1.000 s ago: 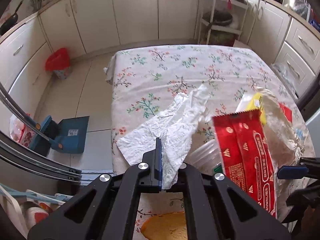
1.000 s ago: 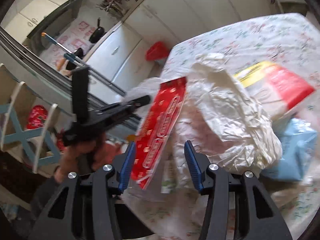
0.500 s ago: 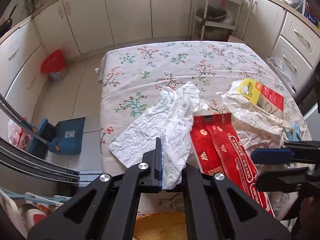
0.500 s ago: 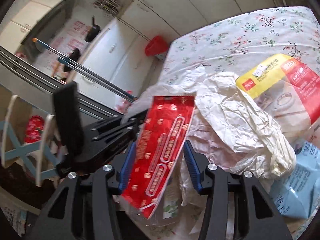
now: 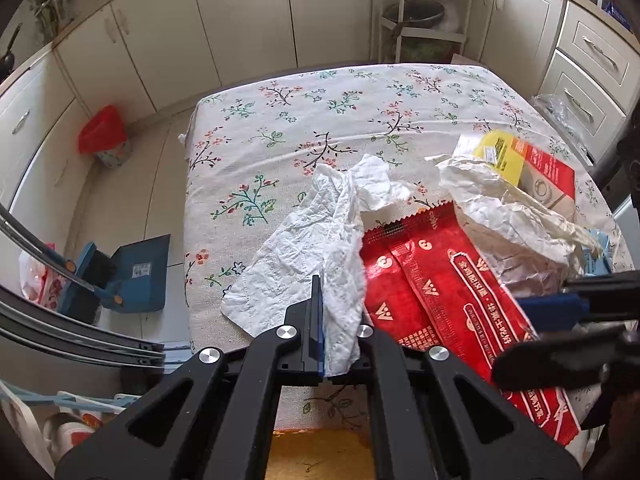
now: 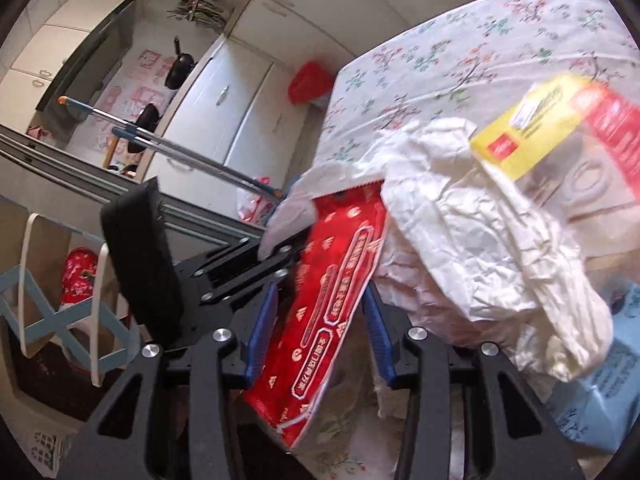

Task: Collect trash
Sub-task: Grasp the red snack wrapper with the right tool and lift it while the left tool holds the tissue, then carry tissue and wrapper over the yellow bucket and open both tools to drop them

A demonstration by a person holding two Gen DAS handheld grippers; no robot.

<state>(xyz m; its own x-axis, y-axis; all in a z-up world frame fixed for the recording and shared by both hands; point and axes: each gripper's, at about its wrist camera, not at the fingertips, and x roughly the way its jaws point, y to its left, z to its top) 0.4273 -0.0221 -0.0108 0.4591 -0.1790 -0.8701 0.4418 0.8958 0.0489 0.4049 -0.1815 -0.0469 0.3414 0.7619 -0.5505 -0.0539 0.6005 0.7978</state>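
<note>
My left gripper [image 5: 338, 320] is shut on a crumpled white paper towel [image 5: 316, 248] that trails over the floral tablecloth [image 5: 320, 120]. A long red snack wrapper [image 5: 452, 300] lies right of it, next to crumpled cream paper [image 5: 512, 216] and a yellow-and-red packet [image 5: 524, 160]. In the right wrist view my right gripper [image 6: 320, 328] is open, and the red wrapper [image 6: 328, 300] lies between its blue pads, not pinched. The cream paper [image 6: 480, 240], the yellow-and-red packet [image 6: 560, 128] and a light blue packet [image 6: 600, 392] lie to its right. The right gripper also shows in the left wrist view [image 5: 560, 320].
A red-lined bin [image 5: 104, 136] stands on the floor by the cabinets, left of the table. A blue dustpan and brush [image 5: 128, 272] stand nearer on the floor. A wire rack [image 5: 420, 20] stands beyond the table. An orange seat [image 5: 320, 456] is under my left gripper.
The red wrapper has come down from upright to lying flat on the table. My right gripper has opened wider around it. The left gripper keeps its hold on the towel.
</note>
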